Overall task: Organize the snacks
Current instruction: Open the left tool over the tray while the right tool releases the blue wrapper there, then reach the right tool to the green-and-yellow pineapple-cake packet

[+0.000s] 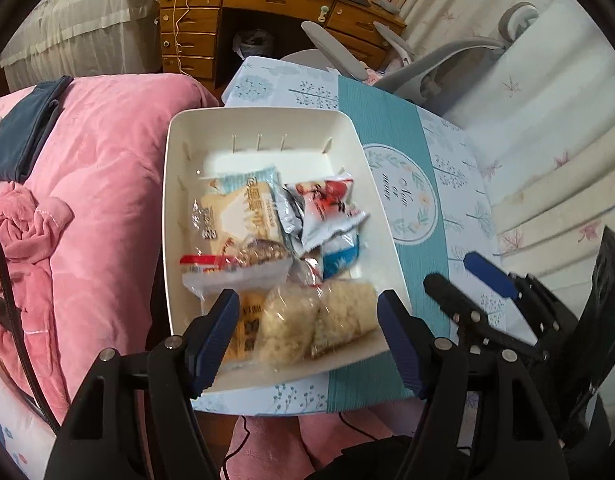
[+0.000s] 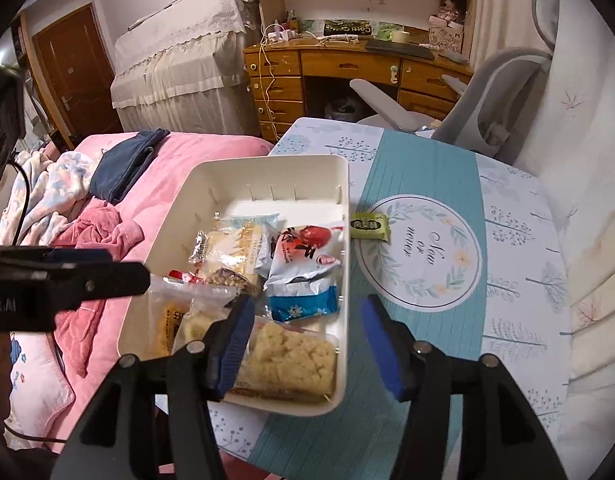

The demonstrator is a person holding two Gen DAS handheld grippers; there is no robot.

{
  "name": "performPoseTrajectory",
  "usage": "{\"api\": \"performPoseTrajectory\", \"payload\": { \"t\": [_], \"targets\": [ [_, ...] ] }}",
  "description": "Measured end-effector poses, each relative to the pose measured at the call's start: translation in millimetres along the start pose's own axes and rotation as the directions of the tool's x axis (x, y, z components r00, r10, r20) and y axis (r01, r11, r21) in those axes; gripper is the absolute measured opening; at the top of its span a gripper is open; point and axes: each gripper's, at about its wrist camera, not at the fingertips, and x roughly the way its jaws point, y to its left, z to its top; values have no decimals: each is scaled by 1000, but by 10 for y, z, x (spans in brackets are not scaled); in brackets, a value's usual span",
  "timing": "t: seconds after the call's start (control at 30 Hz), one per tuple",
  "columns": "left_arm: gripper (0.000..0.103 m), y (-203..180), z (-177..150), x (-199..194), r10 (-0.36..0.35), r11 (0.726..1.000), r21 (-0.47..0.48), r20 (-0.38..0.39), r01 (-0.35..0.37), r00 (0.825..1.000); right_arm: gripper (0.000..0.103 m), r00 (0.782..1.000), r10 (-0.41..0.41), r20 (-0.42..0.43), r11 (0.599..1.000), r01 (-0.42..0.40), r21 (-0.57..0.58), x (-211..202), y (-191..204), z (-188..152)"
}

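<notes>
Both grippers, left (image 1: pixel 307 334) and right (image 2: pixel 305 344), spread and empty; you should approach the green packet (image 2: pixel 370 227) right of the tray (image 2: pixel 267 168) squarely.

The patterned table (image 2: pixel 519 240) carries a snack-filled white bin (image 2: pixel 343 320) and a green packet (image 2: pixel 370 226).

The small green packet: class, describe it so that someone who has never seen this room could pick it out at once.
Find the table with the blue and white cloth, then the cream tray of snacks on it. Just outside the tray's right wall, on the edge of the cloth's round printed emblem, lies the small green packet. It is the only snack lying outside the tray, and the only green one.
</notes>
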Motion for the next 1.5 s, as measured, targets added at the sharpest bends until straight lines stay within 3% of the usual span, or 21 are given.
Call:
{"api": "performPoseTrajectory", "payload": {
  "t": [0.3, 0.7, 1.17, 1.37, 1.5],
  "targets": [
    [73, -259, -220, 18, 26, 999, -41, 13, -25, 1000, 57, 1000, -3, -14, 995, 2, -98, -72, -233, -29],
    [86, -797, -299, 185, 170, 979, -119, 30, -165, 985, 64, 1000, 28, -4, 953, -28, -303, 35, -756, 155],
    [86, -1041, -24, 526, 302, 923, -261, 35, -283, 953, 64, 993, 117, -11, 861, -108, -498, 921, -1151, 446],
    [86, -1015, 274, 707, 407, 880, -283, 36, -381, 913, 64, 982, 186, -19, 823, -166, -544, 1400, -1133, 521],
    [86, -919, 407, 856, 425, 860, -317, 12, -400, 905, 64, 977, 214, -6, 796, -178, -578, 1669, -1067, 532]
  ]
}}
